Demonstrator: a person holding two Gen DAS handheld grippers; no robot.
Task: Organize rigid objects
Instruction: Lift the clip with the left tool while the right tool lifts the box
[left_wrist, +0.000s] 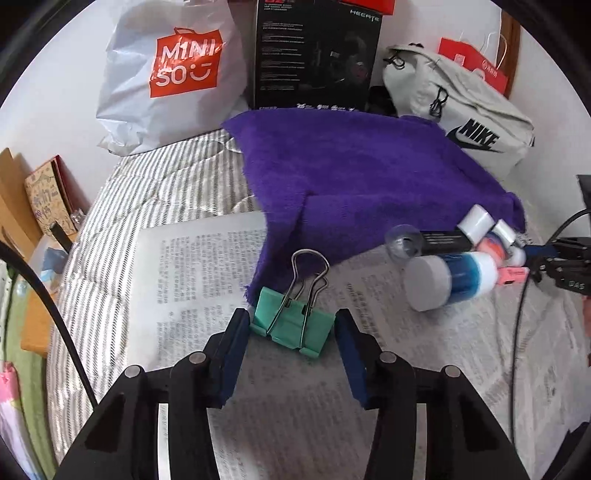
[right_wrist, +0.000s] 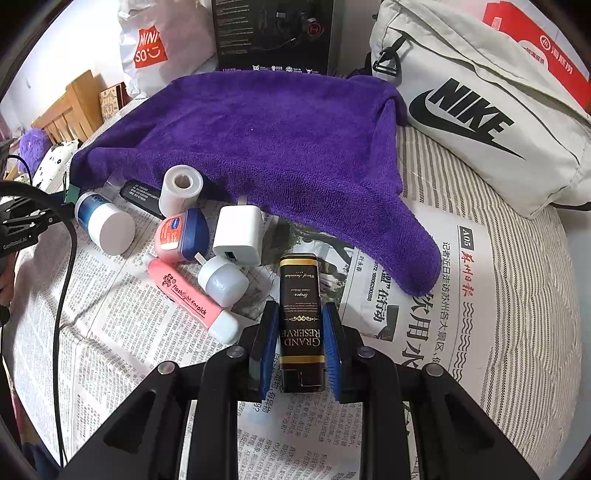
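The left tool (left_wrist: 291, 332) stands released around a mint-green binder clip (left_wrist: 291, 325) lying on newspaper (left_wrist: 192, 273) spread over a striped bedcover (left_wrist: 147, 177); its left pad touches or nearly touches the clip's side, while a clear gap shows at the right pad. The clip's wire handles point toward 12 o'clock and end right at the ragged lower edge of a purple towel (left_wrist: 351, 166), so little room lies beyond it, whereas bare newsprint opens toward 9 o'clock. At 3 o'clock from the clip lies a blue bottle with a white cap (left_wrist: 454, 277), crowded against other small containers. In the right wrist view, the right tool (right_wrist: 300, 332) is clenched on a dark tube printed "Grand Reserve" (right_wrist: 300, 314), its blue pads pressing both long sides, the tube pointing toward 12 o'clock. At 10 o'clock from the tube sits a tight cluster: a white charger cube (right_wrist: 238, 234), a small white bulb-shaped bottle (right_wrist: 223, 280), a pink tube (right_wrist: 188, 295), a pink and blue jar (right_wrist: 181, 234) and a white roll (right_wrist: 181, 190). The towel's drooping corner hangs near at 1 o'clock. Open newspaper stretches toward 3 o'clock, ending at the striped cover's edge, with a grey Nike bag (right_wrist: 480, 110) at 1 o'clock further off.
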